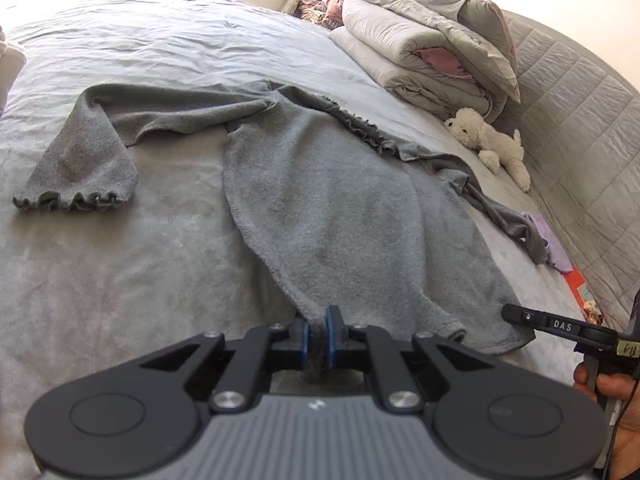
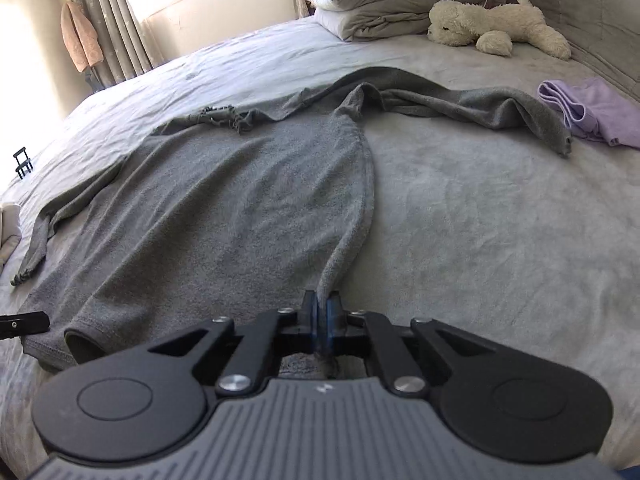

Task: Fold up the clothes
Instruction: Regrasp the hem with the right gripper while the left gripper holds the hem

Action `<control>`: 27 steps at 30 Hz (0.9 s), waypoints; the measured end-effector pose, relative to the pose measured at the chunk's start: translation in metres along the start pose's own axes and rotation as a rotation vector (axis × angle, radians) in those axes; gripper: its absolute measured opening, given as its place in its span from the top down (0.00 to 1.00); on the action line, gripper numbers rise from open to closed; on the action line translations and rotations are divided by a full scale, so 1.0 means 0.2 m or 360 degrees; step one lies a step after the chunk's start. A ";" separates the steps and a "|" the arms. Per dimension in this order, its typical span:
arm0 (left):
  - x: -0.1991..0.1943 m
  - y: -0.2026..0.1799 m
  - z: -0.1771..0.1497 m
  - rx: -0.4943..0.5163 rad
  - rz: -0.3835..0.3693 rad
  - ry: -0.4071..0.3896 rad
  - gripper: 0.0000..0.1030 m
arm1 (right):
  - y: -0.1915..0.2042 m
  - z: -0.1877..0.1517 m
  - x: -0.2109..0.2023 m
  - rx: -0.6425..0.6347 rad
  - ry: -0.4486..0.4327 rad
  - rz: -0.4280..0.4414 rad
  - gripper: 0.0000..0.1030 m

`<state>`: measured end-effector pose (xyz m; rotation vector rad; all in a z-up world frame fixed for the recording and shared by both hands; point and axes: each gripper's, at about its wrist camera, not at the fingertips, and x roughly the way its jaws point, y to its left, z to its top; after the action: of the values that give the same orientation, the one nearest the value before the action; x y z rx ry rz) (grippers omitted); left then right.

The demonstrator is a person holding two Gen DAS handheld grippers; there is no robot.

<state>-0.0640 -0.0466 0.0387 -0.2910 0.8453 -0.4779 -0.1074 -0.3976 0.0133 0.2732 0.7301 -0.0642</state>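
A: Grey fleece top (image 1: 320,184) lies spread on the bed (image 1: 120,280), with its near hem at the front edge of both views. One sleeve (image 1: 80,160) with a ruffled cuff stretches to the left in the left wrist view.

B: And the other sleeve?

A: It trails right, its end just beside a folded lilac cloth (image 2: 592,112) in the right wrist view. Whether they touch I cannot tell.

B: What are the grippers doing?

A: The left gripper (image 1: 318,332) has its blue pads (image 1: 331,334) pinched together on the left corner of the hem; fleece rises in a ridge straight out from between them.

B: The right one?

A: The right gripper (image 2: 320,320) is clamped the same way on the hem's right corner, with fabric bunched between its closed fingers. Its black tip also shows at the right edge of the left wrist view, near the hem, with a hand (image 1: 616,408) on the grip below.

B: Anything else on the bed?

A: A white plush dog (image 2: 496,24) lies near the quilted headboard (image 1: 580,140), beside a stack of folded duvets (image 1: 420,52). A small black clip (image 2: 22,162) sits far left.
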 end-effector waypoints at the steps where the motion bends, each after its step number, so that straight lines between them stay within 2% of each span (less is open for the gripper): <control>1: -0.02 0.00 0.01 0.0005 -0.0010 -0.0026 0.92 | -0.01 0.02 -0.03 0.0020 -0.0053 0.0022 0.96; 5: -0.05 0.00 0.03 0.0009 -0.0017 -0.0063 0.92 | -0.05 0.06 -0.10 0.0076 -0.0153 0.0061 0.96; 10: -0.02 0.01 0.03 0.0004 0.0021 -0.0016 0.92 | -0.06 0.06 -0.05 0.0100 -0.0086 0.0048 0.96; 27: 0.00 0.02 0.02 -0.0001 0.0031 0.0004 0.92 | -0.05 0.05 -0.04 0.0077 -0.0054 0.0018 0.96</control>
<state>-0.0604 -0.0433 0.0403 -0.2823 0.8502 -0.4598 -0.1079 -0.4111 0.0229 0.3215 0.6937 -0.0757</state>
